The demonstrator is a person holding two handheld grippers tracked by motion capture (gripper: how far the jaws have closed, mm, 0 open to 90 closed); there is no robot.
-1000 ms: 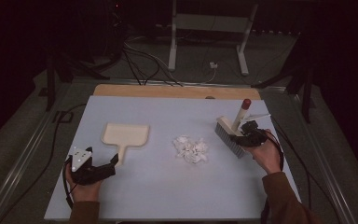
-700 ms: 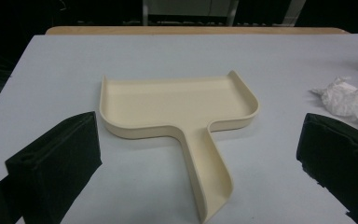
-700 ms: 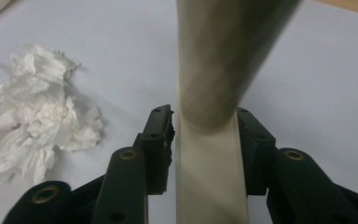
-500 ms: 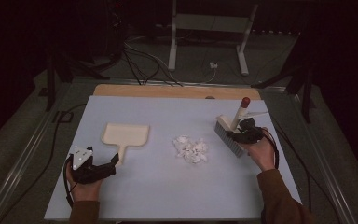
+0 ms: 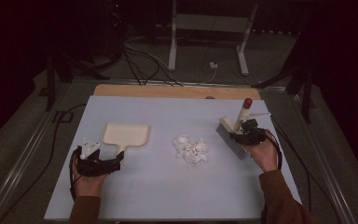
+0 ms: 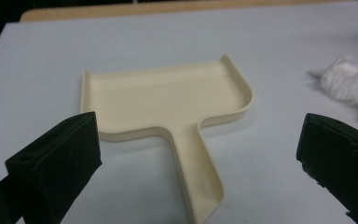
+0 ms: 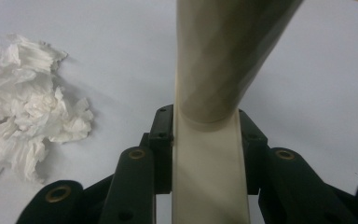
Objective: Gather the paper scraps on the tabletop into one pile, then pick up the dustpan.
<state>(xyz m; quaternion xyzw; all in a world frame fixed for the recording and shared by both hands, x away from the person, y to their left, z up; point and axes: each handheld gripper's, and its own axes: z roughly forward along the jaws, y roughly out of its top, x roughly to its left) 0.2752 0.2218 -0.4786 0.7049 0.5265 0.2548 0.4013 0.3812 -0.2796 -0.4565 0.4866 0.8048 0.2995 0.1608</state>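
A cream dustpan (image 5: pixel 126 134) lies flat on the pale table, its handle toward me. My left gripper (image 5: pixel 116 163) stands open just short of that handle; in the left gripper view the dustpan (image 6: pixel 168 100) lies ahead and its handle runs between the wide-apart jaws of my left gripper (image 6: pixel 200 140). A pile of crumpled white paper (image 5: pixel 192 148) sits mid-table. At the right, my right gripper (image 5: pixel 248 133) is shut on the cream handle (image 7: pixel 209 93) of a brush (image 5: pixel 233 133). Its bristles rest on the table and its red-tipped handle tilts up and away.
The paper (image 7: pixel 28 121) lies left of the brush in the right gripper view. A wooden board edge (image 5: pixel 177 91) runs along the table's far side. Beyond it stand a metal frame (image 5: pixel 205 28) and loose cables (image 5: pixel 140 60) on the floor.
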